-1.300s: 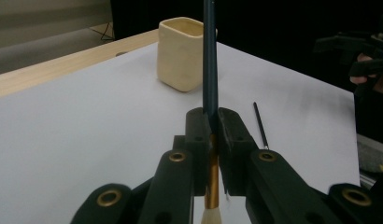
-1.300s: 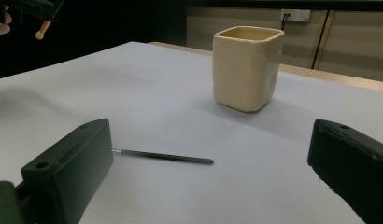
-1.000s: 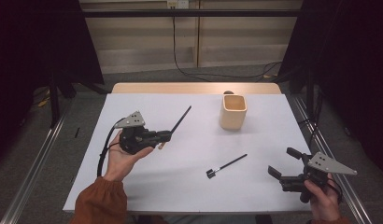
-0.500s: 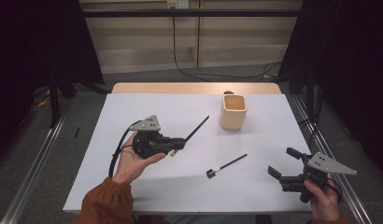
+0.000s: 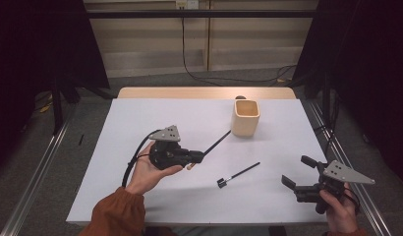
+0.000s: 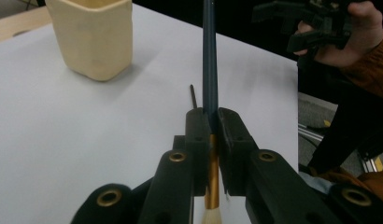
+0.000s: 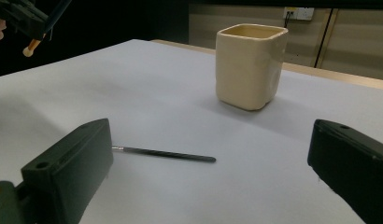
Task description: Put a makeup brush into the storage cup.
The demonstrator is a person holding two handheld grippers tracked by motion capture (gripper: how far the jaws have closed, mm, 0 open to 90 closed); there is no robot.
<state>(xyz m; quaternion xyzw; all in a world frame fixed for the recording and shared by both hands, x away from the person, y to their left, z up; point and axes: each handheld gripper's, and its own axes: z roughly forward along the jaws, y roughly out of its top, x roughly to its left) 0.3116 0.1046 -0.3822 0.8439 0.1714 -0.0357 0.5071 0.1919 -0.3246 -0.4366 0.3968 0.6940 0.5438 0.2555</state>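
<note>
Smooth white table, left claw clamped on slim dark brush, right claw wide open, squarish cream cup

**Matt plastic, glazed cup, brass ferrule**

The left gripper has matt black plastic jaws with brass-coloured rivets. The paintbrush it clamps has a smooth dark handle, a shiny gold metal ferrule and pale bristles. The cream cup looks like ceramic with a soft sheen. The table has a smooth matt white top and a wood far edge. The second brush shows a dark matt handle and a silvery ferrule.
</note>
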